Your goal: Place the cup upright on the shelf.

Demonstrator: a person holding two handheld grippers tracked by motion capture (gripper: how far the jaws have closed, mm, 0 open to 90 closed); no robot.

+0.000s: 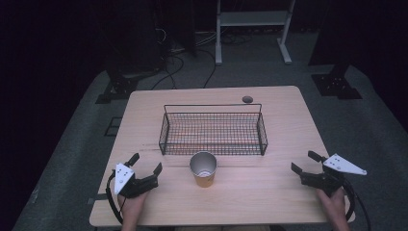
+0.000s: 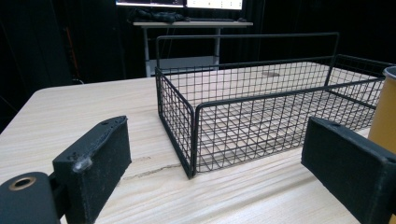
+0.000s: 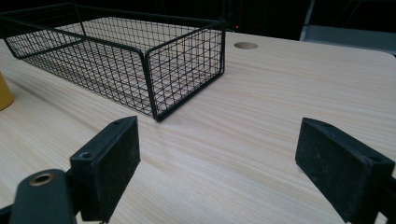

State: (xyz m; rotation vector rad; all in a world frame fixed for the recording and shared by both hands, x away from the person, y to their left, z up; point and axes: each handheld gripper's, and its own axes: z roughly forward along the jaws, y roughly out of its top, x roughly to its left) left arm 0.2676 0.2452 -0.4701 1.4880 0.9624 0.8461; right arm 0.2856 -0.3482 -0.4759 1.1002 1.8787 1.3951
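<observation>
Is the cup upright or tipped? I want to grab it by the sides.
Upright: the cup stands on its base before the basket, open mouth up.

The person's left hand [image 1: 131, 204] is coming in from the bottom edge of the high view, gripping the left gripper [image 1: 145, 163], whose two black jaws are standing wide apart with nothing between them and pointing up and away from the person. The right hand [image 1: 333, 203] is holding the right gripper [image 1: 304, 161] low on the far right side, its jaws likewise spreading wide and gripping nothing, angled toward the left.
</observation>
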